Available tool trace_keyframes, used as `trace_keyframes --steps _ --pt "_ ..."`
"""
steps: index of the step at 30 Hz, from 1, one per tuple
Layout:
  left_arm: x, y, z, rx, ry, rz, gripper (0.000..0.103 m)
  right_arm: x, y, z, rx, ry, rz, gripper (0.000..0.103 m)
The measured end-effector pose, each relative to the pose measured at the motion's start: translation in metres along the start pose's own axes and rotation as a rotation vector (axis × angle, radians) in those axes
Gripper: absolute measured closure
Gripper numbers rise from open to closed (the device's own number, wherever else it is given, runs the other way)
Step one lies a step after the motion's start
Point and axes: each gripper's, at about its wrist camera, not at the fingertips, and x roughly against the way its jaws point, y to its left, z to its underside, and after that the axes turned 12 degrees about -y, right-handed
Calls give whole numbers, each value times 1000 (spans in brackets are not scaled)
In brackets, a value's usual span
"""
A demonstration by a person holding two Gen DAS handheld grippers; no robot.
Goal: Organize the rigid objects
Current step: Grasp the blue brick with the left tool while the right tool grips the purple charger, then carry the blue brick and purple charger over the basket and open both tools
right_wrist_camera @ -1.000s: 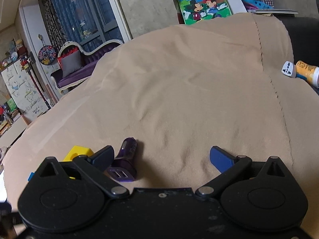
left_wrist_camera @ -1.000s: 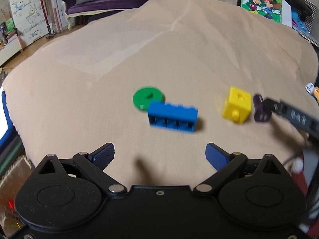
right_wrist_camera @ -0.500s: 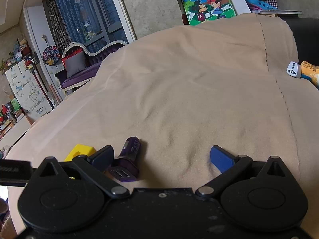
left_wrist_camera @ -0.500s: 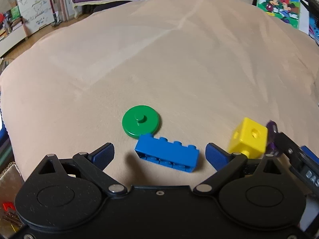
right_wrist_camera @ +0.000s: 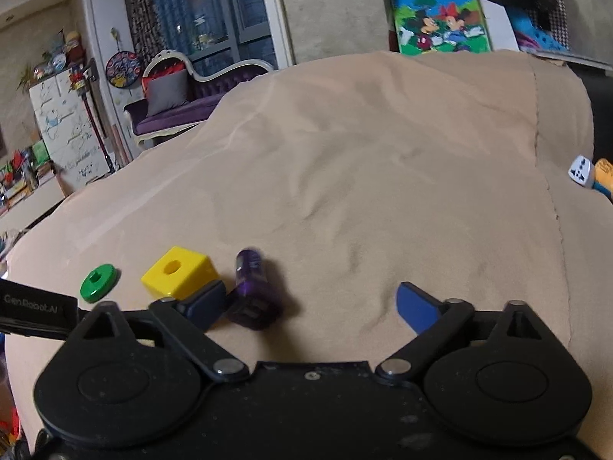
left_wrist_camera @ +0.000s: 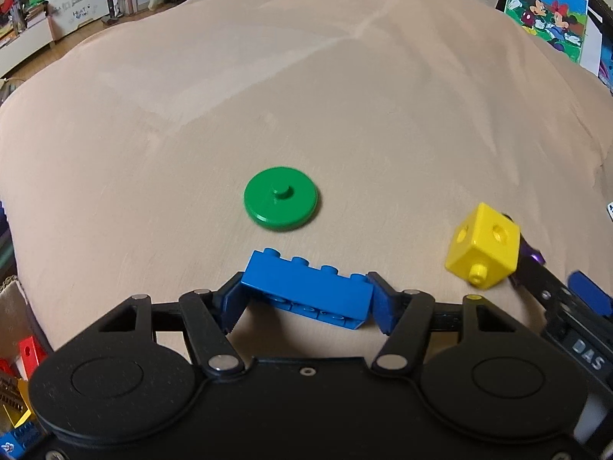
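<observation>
A blue studded brick lies slightly tilted on the beige cloth. My left gripper is closing on it, one pad against each short end. Beyond it lies a green disc; at the right stands a yellow cube. In the right wrist view a purple car charger lies between the jaws of my right gripper, close to the left finger and far from the right one. Those jaws are closing and stand wide. The yellow cube and green disc sit left of it.
The cloth drapes over a large rounded surface and falls away at the sides. A cartoon picture book leans at the far edge. A white plug adapter lies at the right. Red and yellow blocks sit below the cloth's near left.
My left gripper came down over the blue brick and its jaws drew in from wide apart onto the brick's ends. The right gripper rolled slightly and its jaws narrowed a little.
</observation>
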Motion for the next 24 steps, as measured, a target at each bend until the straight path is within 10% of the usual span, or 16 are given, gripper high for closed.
trace_keyframes --steps 9,13,24 --pt "2 -1 2 12 7 1 42 -5 21 4 64 -20 -18 20" --pt "-2 0 -3 11 11 -1 42 -9 30 9 117 -10 -38 74" --pt "18 30 3 88 43 4 42 10 -6 -18 -142 7 -19 74"
